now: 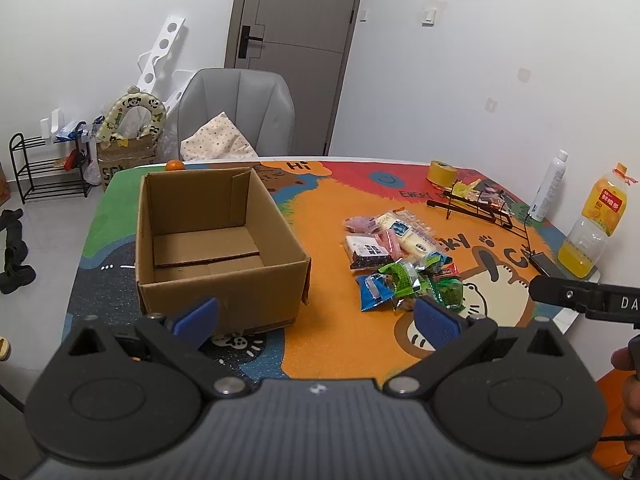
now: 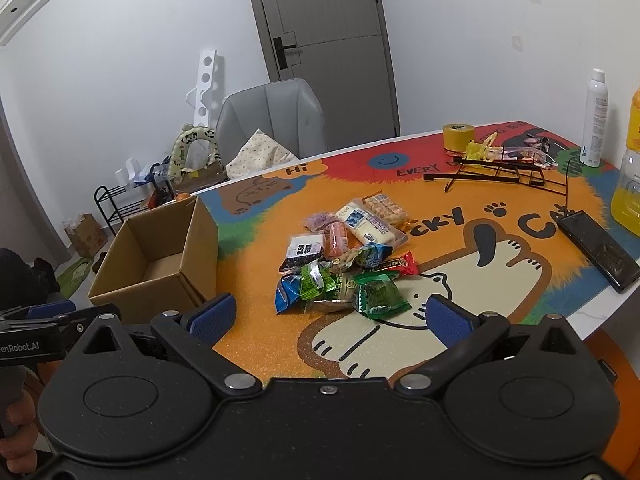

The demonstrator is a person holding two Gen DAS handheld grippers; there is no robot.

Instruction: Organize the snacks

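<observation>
A pile of wrapped snacks [image 1: 396, 258] [image 2: 348, 258] lies on the colourful cartoon mat, to the right of an open, empty cardboard box [image 1: 216, 240] [image 2: 160, 264]. Green packets [image 2: 380, 294], a blue packet [image 2: 286, 292] and a red bar [image 2: 404, 264] are nearest me; cream and pink packs [image 2: 372, 224] lie behind. My left gripper [image 1: 318, 320] is open, hovering before the box's near wall, nothing between its blue pads. My right gripper [image 2: 330, 316] is open just short of the green packets, holding nothing.
A black wire rack [image 2: 500, 172], yellow tape roll [image 2: 458, 136], white spray bottle [image 2: 596, 120], orange juice bottle [image 1: 596, 220] and black phone [image 2: 598, 250] sit at the table's right. A small orange [image 1: 175, 165] sits behind the box. A grey chair [image 1: 240, 112] stands beyond.
</observation>
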